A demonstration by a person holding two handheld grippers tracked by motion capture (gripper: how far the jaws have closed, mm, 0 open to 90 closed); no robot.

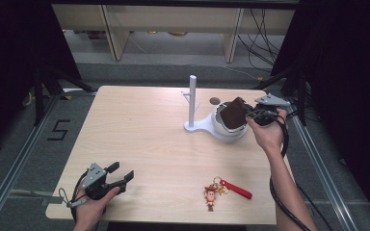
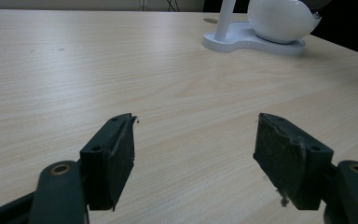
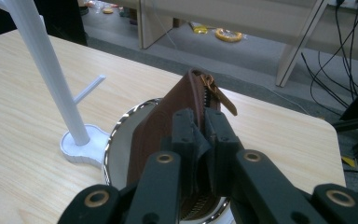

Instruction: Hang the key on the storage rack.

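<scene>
While pinched by the right gripper [image 3: 200, 140], the brown pouch [image 3: 168, 116] stands zipper-up.

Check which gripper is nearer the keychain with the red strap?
Left. The left gripper rests open at the table's near left corner, across bare table from the keychain. The right gripper is farther, up at the white bowl, shut on the brown pouch.

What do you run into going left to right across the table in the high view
Left gripper, jaws open near the front left → white stand post → cartoon-figure keychain → its red strap → right gripper, shut on a brown zip pouch above the white bowl.
</scene>
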